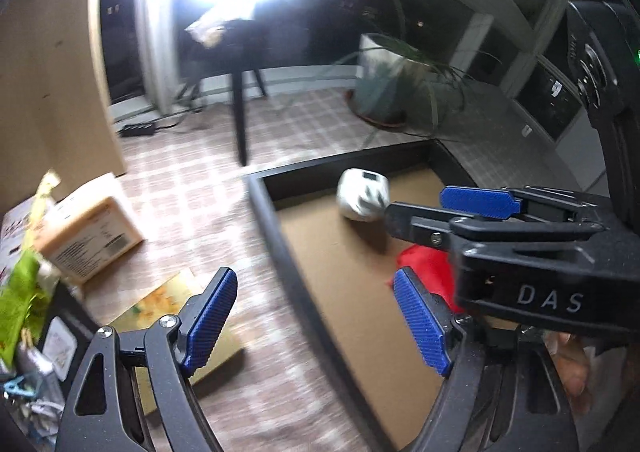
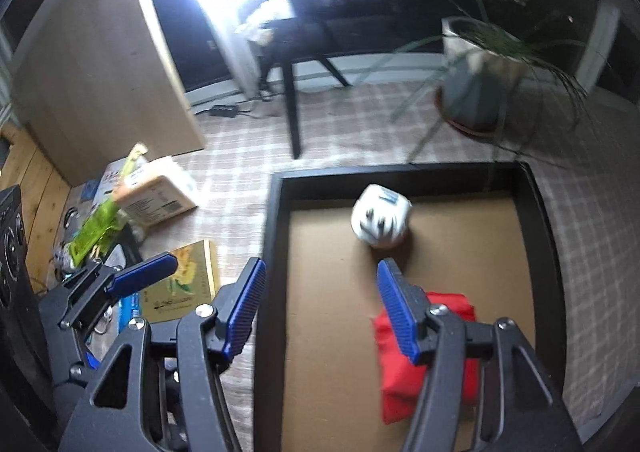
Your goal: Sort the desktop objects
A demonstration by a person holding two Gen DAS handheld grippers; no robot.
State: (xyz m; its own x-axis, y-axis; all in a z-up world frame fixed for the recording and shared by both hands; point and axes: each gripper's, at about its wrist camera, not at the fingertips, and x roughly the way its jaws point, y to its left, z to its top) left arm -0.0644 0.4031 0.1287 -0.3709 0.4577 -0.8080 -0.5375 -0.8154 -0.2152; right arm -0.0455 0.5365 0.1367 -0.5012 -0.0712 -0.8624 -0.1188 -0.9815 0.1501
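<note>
**Both grippers empty over the tray edge, clutter unsorted to its left**

Taking the tray (image 2: 276,252) as landmark: far to its left sits a heap of small items with a green packet (image 2: 94,232) on top. Nearer the tray lies a tan box (image 2: 156,195), and just in front of it a yellow box (image 2: 188,280) with a flower print, close beside the tray's left wall.

The left gripper (image 1: 316,320) hangs with its jaws wide apart and nothing between them, straddling that wall. The right gripper (image 2: 320,310) is likewise spread and empty, one finger left of the wall, the other over the tray floor.

Inside the tray, a white plug (image 2: 382,217) rests near the far wall, and a red pouch (image 2: 452,356) lies at the near right, partly hidden behind the right gripper's finger.

The likely risks: the grippers are very close together, so a reach left by either could knock the other. A low sweep could catch the tray wall and shift the tray. The flat yellow box offers little to pinch and may slide away. Blur leaves the heap's contents uncertain.
</note>
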